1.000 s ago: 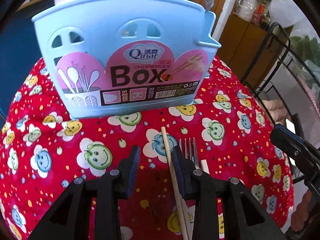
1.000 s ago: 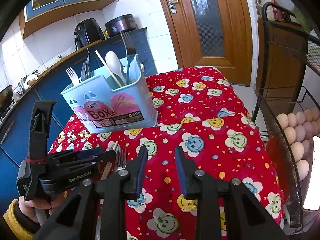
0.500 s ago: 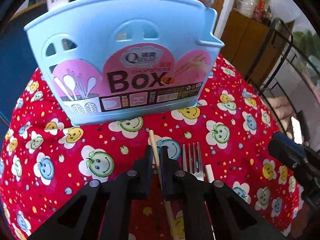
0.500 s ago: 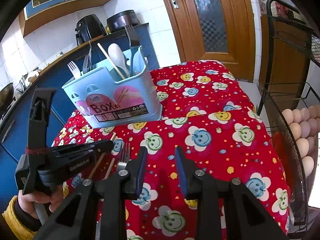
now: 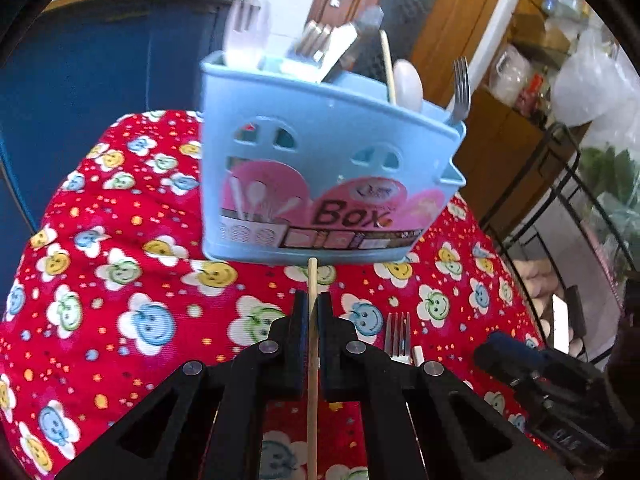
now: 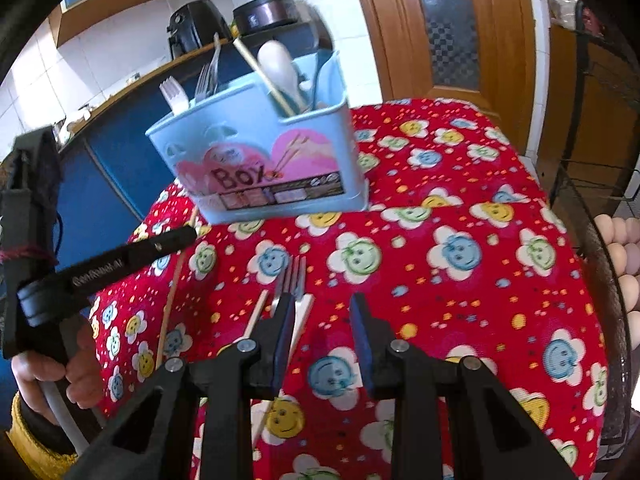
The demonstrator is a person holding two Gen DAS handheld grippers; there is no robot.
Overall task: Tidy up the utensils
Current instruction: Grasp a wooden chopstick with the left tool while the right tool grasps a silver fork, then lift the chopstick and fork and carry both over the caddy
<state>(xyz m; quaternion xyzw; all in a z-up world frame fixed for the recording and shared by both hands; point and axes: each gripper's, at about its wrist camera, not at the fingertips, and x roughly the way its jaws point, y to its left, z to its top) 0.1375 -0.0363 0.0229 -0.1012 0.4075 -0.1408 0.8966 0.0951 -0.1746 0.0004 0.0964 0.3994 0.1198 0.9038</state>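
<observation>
Slip risk: left gripper (image 5: 312, 312) clamps thin wooden chopstick (image 5: 312, 364) mid-shaft; it may pivot and miss pale-blue plastic utensil box (image 5: 320, 184). Right gripper (image 6: 322, 322) wide, empty.

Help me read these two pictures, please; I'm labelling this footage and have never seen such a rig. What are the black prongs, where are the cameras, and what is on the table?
There is no robot here: a person holds a two-finger tool in each hand, and each tool carries a fisheye camera that looks along its fingers.

The left wrist view shows the left tool shut on a wooden chopstick.

The right wrist view shows the right tool open and holding nothing, with the person's left hand gripping the other tool's handle.

On the red smiley-flower tablecloth stands a blue chopsticks box already holding forks, a spoon and a chopstick. A metal fork and another chopstick lie loose on the cloth.
</observation>
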